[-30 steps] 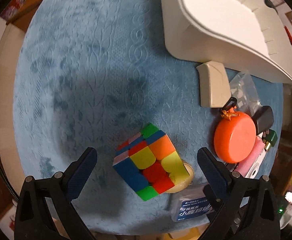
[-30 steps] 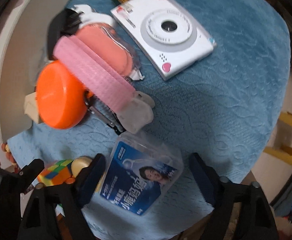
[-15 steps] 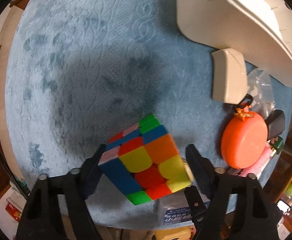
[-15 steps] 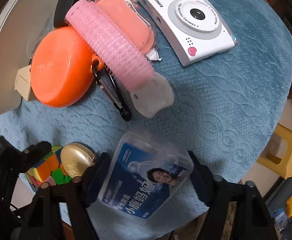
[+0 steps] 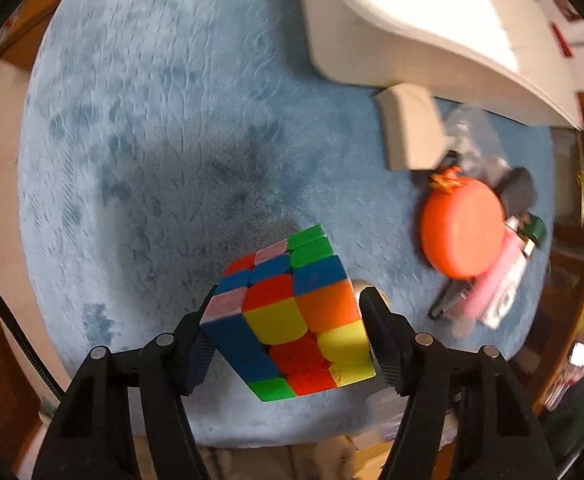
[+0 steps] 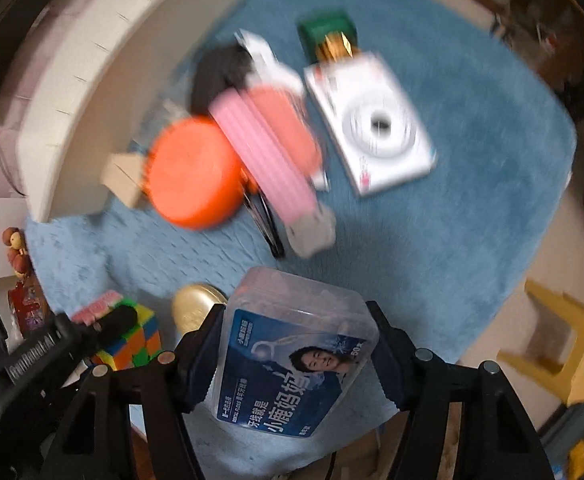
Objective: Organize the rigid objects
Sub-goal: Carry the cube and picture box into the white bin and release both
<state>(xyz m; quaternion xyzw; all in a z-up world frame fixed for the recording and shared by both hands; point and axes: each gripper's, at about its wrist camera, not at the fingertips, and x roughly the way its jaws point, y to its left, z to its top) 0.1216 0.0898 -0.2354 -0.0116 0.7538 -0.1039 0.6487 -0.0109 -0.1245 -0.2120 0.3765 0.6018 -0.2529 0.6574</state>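
My left gripper (image 5: 288, 332) is shut on a multicoloured puzzle cube (image 5: 292, 316) and holds it just above the blue mat (image 5: 164, 160). My right gripper (image 6: 295, 344) is shut on a clear plastic floss box (image 6: 292, 364) with a blue label, held above the mat's near edge. The cube (image 6: 132, 340) and the left gripper also show at the lower left of the right wrist view. A white tray (image 5: 431, 16) lies at the far side of the mat.
On the mat lie an orange round case (image 6: 192, 172), a pink hair roller (image 6: 264, 160), a white toy camera (image 6: 375, 124), a green-capped bottle (image 6: 327, 36), a gold round tin (image 6: 196, 308) and a beige block (image 5: 407, 124). A yellow stool (image 6: 563, 344) stands at the right.
Both grippers closed: the left on the cube, the right on the floss box. Both objects have lifted off the mat, and both views are blurred by motion.
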